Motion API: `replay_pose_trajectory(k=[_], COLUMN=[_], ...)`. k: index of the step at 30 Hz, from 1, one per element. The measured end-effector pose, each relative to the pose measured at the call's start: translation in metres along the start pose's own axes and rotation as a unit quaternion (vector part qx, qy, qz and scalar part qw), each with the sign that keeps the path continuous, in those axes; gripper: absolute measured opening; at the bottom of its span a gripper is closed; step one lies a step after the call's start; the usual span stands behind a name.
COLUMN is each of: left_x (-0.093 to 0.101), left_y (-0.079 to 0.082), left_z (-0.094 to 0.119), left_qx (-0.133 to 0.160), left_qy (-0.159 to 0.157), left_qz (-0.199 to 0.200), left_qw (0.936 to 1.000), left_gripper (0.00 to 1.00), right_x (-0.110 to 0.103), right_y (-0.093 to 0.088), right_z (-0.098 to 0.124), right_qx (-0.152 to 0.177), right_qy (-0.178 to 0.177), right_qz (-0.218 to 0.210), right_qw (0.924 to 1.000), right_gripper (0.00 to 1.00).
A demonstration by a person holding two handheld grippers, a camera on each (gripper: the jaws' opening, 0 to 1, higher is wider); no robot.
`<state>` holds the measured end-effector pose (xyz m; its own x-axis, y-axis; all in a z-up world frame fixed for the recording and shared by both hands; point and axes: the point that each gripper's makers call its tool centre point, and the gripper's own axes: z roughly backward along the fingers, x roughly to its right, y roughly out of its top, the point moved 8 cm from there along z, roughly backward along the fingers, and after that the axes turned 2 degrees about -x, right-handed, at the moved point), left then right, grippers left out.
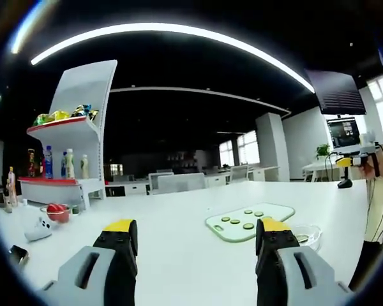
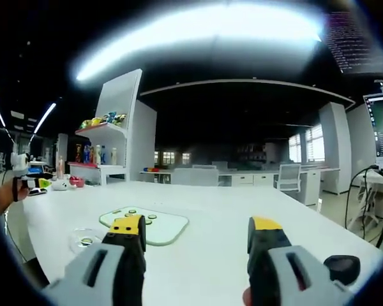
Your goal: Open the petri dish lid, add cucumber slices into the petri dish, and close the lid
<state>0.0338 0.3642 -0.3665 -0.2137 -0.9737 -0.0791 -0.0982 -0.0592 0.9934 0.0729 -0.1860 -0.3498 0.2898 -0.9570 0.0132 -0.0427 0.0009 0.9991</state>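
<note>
On table ahead | dish (image 1: 304,236) is sitting lidded beside board (image 1: 249,222), just past my left gripper's (image 1: 195,237) right jaw | I'm holding left and right gripper (image 2: 196,234) wide open, empty | left nearer.

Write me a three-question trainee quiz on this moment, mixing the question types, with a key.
1. True or false: the left gripper is shut on a cucumber slice.
2. Where do the cucumber slices lie? A) on the cutting board B) on the shelf unit C) in the red bowl
3. Fill in: the petri dish sits on the white ____ beside the board.

Key: 1 false, both the left and the right gripper are open and empty; 2 A; 3 table.
</note>
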Motion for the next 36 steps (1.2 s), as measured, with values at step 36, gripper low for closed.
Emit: replay_pose_trajectory(k=[36], left_x=[0.0051], left_y=[0.0060], left_z=[-0.0008], left_qx=[0.009], left_qy=[0.000], left_qz=[-0.001], left_qw=[1.0000], left_gripper=[0.76], right_x=[0.0021], right_y=[-0.0061], right_z=[-0.0009], right_qx=[-0.004], right_qy=[-0.004], right_qz=[-0.003], right_qw=[1.0000], right_gripper=[0.63])
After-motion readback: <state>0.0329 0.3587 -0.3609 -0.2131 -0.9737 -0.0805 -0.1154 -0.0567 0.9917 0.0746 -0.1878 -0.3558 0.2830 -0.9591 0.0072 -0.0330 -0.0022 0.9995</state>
